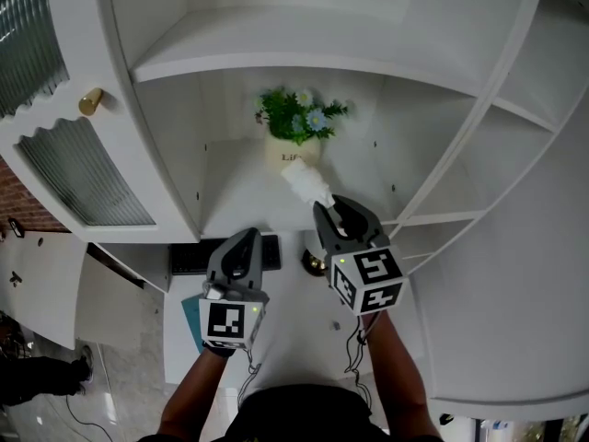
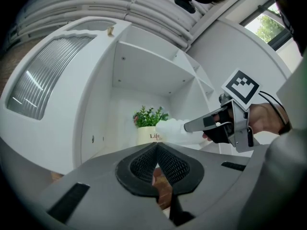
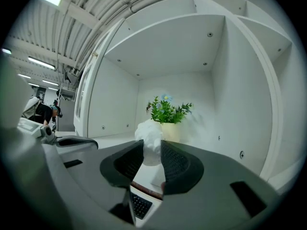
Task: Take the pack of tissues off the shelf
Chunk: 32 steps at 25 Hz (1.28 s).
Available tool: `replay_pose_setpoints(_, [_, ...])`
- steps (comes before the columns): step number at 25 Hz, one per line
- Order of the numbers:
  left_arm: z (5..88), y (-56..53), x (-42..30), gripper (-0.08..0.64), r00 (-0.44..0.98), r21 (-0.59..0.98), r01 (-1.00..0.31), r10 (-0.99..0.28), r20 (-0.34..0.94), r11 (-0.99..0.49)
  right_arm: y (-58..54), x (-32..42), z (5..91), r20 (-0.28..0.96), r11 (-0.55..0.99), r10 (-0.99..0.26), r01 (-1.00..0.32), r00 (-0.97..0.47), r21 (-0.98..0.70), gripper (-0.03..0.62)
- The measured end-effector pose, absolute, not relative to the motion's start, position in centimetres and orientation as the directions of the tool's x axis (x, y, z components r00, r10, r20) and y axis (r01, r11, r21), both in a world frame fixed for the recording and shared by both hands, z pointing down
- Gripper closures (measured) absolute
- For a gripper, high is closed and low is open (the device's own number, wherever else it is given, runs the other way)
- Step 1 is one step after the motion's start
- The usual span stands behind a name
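Note:
The pack of tissues (image 1: 306, 184) is a white soft bundle held in the air just in front of the shelf opening. My right gripper (image 1: 324, 203) is shut on it. In the right gripper view the tissues (image 3: 149, 140) are squeezed between the two dark pads (image 3: 175, 164) and stick out ahead of them. The left gripper view shows the same pack (image 2: 173, 131) from the side, in front of the plant pot. My left gripper (image 1: 247, 238) hangs lower and to the left with its jaws together and nothing in them (image 2: 157, 150).
A cream pot with a green plant (image 1: 293, 150) stands at the back of the white shelf (image 1: 230, 191). A ribbed-glass door (image 1: 83, 168) with a brass knob (image 1: 90, 101) hangs open at left. Below lie a dark keyboard (image 1: 198, 258) and a brass object (image 1: 313, 263).

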<state>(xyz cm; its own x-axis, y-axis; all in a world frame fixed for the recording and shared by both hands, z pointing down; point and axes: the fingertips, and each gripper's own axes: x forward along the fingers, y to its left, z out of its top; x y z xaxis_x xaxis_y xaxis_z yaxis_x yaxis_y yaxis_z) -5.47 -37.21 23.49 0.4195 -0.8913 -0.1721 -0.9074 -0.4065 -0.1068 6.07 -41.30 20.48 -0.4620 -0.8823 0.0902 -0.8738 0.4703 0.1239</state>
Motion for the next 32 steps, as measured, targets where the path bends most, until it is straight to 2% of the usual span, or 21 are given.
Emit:
replay_pose_setpoints(19, [28.5,-35.9,-7.5,0.543,0.382,-0.078,-0.923,-0.922,-0.062,-0.377,-34.3,5.3,24.1,0.071,0.539,-0.840,-0.842,-0.538,-0.008,0.480])
replay_pose_setpoints(32, [30.8,-35.1,-7.2,0.543,0.403,-0.050,-0.915,-0.915,-0.032,-0.401,-31.7,4.5,27.6,0.120,0.549,-0.823,-0.832,-0.555,-0.083,0.480])
